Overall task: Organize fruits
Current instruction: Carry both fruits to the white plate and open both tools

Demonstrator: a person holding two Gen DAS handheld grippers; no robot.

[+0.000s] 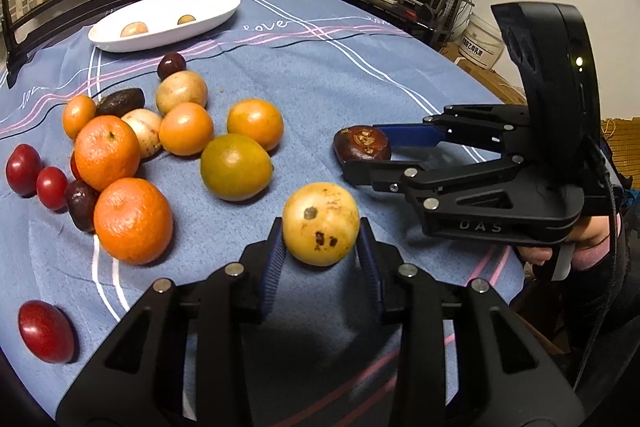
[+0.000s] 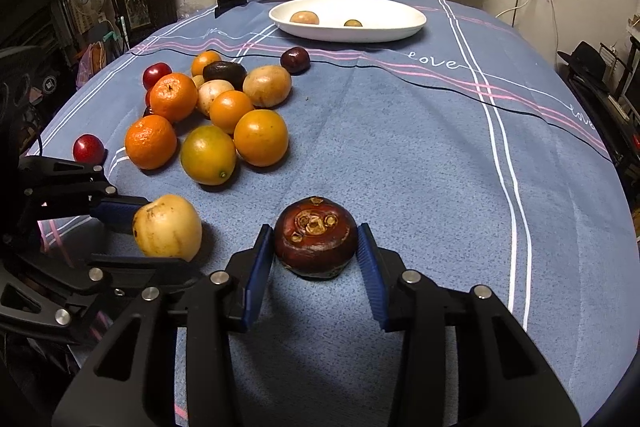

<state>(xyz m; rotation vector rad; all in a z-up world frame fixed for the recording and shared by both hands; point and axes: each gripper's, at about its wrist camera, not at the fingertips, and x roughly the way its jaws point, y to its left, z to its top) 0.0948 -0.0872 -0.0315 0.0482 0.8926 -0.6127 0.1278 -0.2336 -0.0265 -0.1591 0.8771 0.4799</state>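
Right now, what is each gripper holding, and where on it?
The left gripper clamps a yellow spotted fruit by its sides. The right gripper clamps a dark reddish-brown fruit by its sides.

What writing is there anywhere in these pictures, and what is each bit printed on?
"love" – in white script on the blue tablecloth, repeated near its edges.
"DAS" – raised letters on the body of the right hand-held gripper, seen from the left wrist view.
White bucket on the floor: a dark printed label, too blurred to read.
Nothing else is readable.
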